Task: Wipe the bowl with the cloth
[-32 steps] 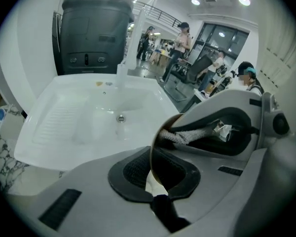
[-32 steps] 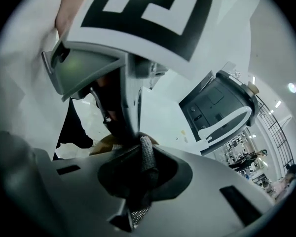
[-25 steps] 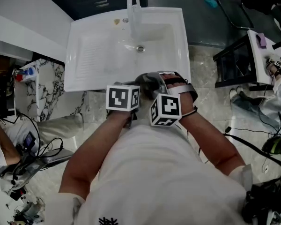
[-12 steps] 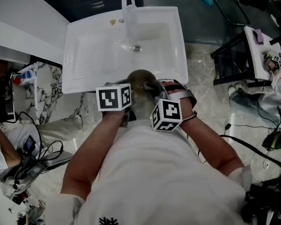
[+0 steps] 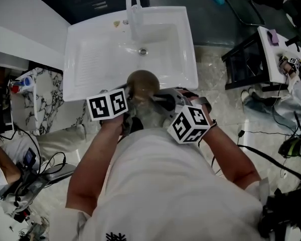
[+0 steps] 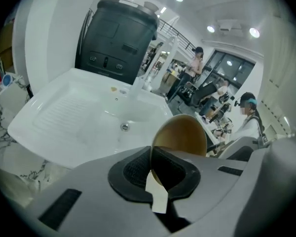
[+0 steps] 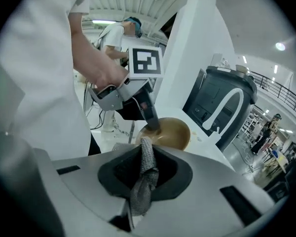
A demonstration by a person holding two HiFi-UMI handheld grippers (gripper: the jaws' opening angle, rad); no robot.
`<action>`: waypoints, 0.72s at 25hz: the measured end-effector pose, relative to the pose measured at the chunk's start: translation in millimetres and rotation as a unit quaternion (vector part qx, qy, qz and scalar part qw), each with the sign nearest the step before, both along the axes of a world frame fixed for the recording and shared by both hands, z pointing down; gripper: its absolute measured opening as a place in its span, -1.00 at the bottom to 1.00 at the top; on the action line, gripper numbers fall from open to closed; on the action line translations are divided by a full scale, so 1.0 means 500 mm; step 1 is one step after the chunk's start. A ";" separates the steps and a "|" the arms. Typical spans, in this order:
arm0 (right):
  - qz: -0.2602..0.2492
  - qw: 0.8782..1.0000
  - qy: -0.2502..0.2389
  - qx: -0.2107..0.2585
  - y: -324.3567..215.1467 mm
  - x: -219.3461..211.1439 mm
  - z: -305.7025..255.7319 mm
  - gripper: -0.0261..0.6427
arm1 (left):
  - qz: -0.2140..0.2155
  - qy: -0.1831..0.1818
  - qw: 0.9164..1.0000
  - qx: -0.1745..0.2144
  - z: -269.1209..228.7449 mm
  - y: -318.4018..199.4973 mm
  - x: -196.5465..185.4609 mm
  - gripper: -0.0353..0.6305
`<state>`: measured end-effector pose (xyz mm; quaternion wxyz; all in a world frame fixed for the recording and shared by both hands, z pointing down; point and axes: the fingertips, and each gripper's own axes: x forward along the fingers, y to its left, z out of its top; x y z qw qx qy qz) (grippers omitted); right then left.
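Left gripper view: left tool [image 6: 150, 171] narrow, pads clamped on the rim of the brown bowl [image 6: 183, 135]. Bowl stands on edge, rising ahead of the tool, hollow turned to the tool's right. A pale strip [image 6: 157, 197] sits in the gap behind the rim, nearer the camera. Beyond and below the tool lies the white sink [image 6: 64, 117], with its drain [image 6: 124, 127] and faucet [image 6: 138, 85] farther on.

Right gripper view: right tool [image 7: 145, 167] closed on the grey mesh cloth [image 7: 144, 181]. One end of the cloth stands up between the pads, the rest hangs crumpled toward the camera. Bowl is just ahead of this tool, hollow facing it, with the left tool gripping its near rim from above. Cloth tip is close to the bowl's rim; contact cannot be told.

Head view: both tools sit close together before the person's chest, with the bowl just ahead of them above the sink's front edge.
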<state>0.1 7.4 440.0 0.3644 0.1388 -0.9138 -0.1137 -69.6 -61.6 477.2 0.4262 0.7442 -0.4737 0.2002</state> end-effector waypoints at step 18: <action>-0.034 0.978 -0.195 -0.065 -0.021 0.053 -0.185 -0.82 | 0.068 0.224 0.971 0.045 -0.082 0.017 0.001 -0.84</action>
